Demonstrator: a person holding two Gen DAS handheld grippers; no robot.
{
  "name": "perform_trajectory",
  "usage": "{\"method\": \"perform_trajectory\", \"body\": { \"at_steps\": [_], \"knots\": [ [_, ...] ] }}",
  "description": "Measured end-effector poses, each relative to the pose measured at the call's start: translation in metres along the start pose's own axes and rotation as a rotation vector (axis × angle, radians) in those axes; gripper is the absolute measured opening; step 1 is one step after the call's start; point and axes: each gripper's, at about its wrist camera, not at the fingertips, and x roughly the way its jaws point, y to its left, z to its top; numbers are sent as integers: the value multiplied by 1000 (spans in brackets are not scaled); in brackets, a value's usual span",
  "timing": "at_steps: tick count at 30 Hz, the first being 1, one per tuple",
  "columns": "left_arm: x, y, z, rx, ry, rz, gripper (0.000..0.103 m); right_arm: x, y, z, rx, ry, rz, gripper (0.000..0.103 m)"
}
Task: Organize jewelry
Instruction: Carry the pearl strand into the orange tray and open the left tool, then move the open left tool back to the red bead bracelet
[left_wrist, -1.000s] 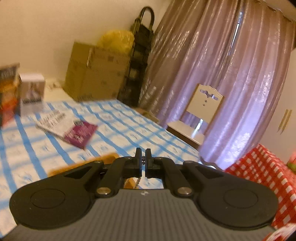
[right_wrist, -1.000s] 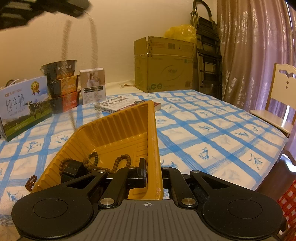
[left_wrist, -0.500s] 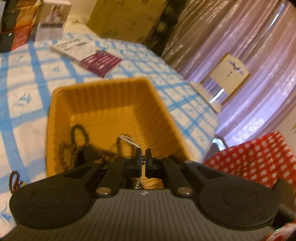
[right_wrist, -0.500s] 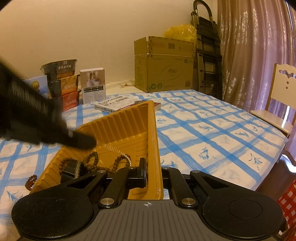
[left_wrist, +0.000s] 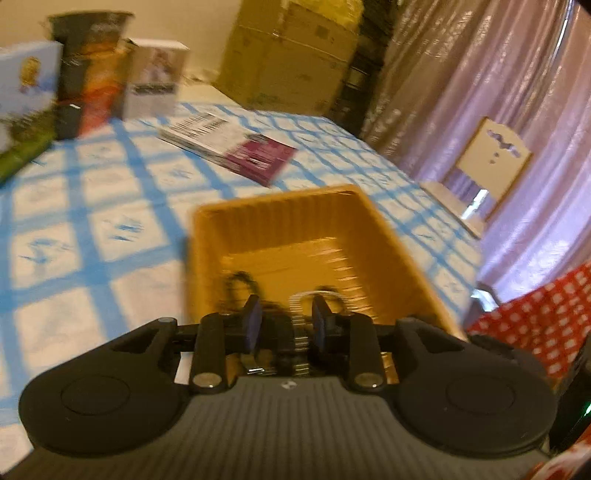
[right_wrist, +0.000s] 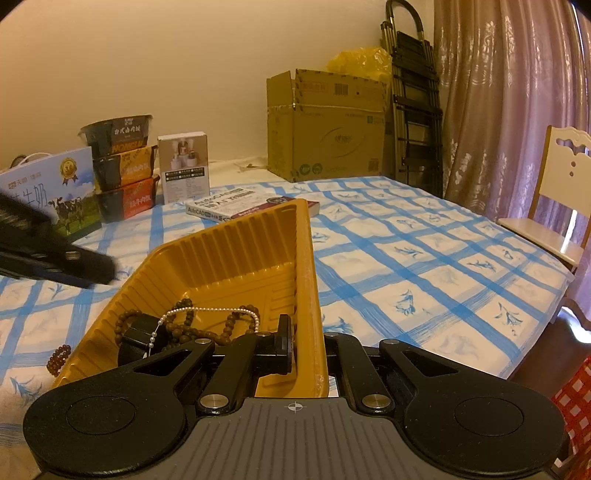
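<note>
I'm working over the blue-checked table (right_wrist: 424, 258), where my right gripper (right_wrist: 306, 343) is clamped shut on the near wall of the yellow tray (right_wrist: 236, 251), steadying it, while my left gripper (left_wrist: 286, 325) sits low over the tray, its jaws just parted and no longer pressing on the pearl chain (right_wrist: 207, 310), which now lies across the brown bead strands (right_wrist: 184, 326) on the tray floor. I judge this drop as done; next comes the small bead bracelet (right_wrist: 58, 359) lying on the cloth just outside the tray's left wall, so the left gripper must lift clear of the rim and swing out, and there is open table on that side.
</note>
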Motion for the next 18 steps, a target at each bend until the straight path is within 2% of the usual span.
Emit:
{"method": "perform_trajectory", "body": {
  "at_steps": [6,11,18],
  "knots": [
    [-30,43,-15,-13,-5,149,26,0,0,0,-2,0,-1,5],
    [-40,73,-33,-5,28,258,26,0,-1,1,-6,0,-1,5],
    [-36,86,-57,-1,84,298,26,-1,-2,2,-13,2,-4,5]
  ]
}}
